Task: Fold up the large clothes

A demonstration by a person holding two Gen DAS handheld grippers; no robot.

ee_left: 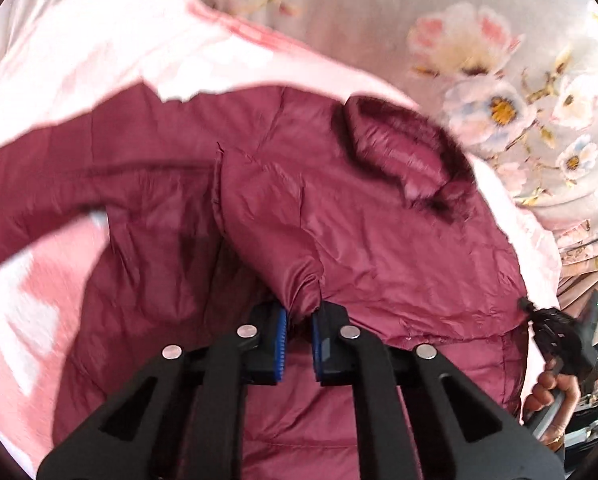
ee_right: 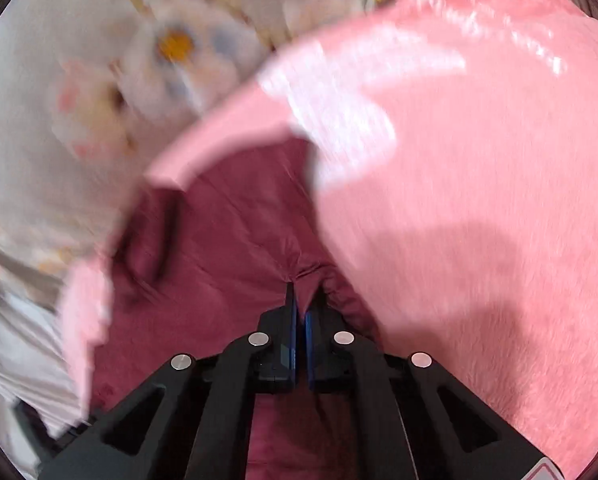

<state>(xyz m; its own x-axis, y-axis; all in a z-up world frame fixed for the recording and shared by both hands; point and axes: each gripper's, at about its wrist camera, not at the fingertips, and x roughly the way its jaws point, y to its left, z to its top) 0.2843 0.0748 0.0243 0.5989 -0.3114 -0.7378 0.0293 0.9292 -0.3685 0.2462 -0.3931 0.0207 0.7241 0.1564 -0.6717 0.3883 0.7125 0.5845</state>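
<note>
- The maroon padded jacket (ee_left: 339, 216) fills the centre of the left wrist view. It lies spread on a pink fleece blanket (ee_left: 99, 48), which lies over a floral bed sheet (ee_left: 499, 100).
- The jacket's hood (ee_left: 403, 152) (dark fur trim along its edge) sits right of centre in that view.
- The left claw (ee_left: 299, 320), at lower centre, is pressed together on a gathered fold of the jacket, with the fabric bunched between the blue pads.
- The right claw (ee_right: 300, 300), at lower centre of the right wrist view, is nearly shut, pinching a puckered ridge of maroon fabric.
- In the left wrist view, the right claw appears at the right edge, gripped by a hand (ee_left: 551, 388), touching the jacket's edge.
- The right wrist view is blurred; the blanket covers its right half.
</note>
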